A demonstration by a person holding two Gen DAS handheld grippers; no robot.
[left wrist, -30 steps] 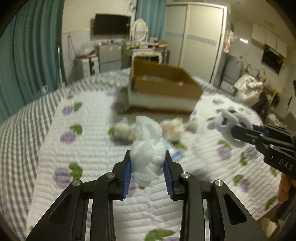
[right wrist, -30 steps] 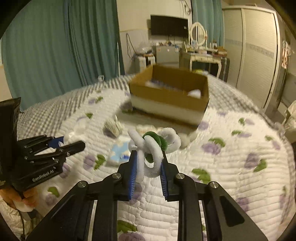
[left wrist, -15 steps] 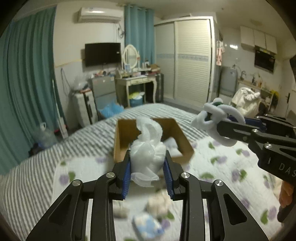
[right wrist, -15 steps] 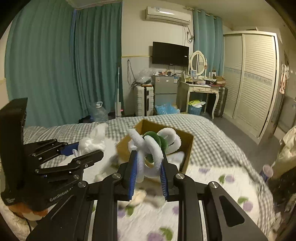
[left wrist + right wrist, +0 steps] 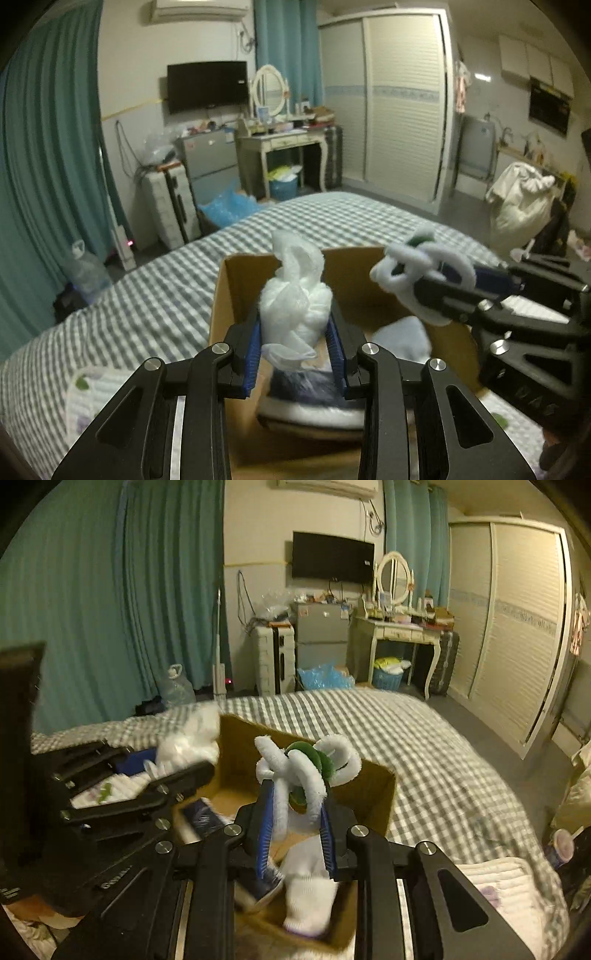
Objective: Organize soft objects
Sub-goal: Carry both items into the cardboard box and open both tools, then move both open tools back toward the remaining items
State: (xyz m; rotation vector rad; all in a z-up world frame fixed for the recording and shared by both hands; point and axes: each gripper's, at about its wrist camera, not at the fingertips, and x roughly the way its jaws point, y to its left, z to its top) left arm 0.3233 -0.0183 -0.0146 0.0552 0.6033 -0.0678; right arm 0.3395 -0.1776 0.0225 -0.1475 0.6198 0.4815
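Note:
My left gripper [image 5: 295,350] is shut on a crumpled white plastic bag [image 5: 293,306] and holds it above the open cardboard box [image 5: 236,291]. My right gripper [image 5: 297,823] is shut on a bundle of white and green fuzzy rings [image 5: 306,771], also held over the box [image 5: 373,794]. The right gripper with the rings [image 5: 424,273] shows at the right of the left wrist view. The left gripper with the bag [image 5: 188,738] shows at the left of the right wrist view. Inside the box lie a white sock [image 5: 310,893] and a dark blue item [image 5: 201,818].
The box sits on a bed with a grey checked cover [image 5: 147,295] and a floral quilt [image 5: 506,882]. Behind the bed are teal curtains [image 5: 147,590], a dressing table [image 5: 280,136] and a wardrobe [image 5: 402,110].
Both grippers have moved forward and closer to the box, still holding their items. The box now lies directly beneath the fingers, and the quilt with loose items has dropped out of view.

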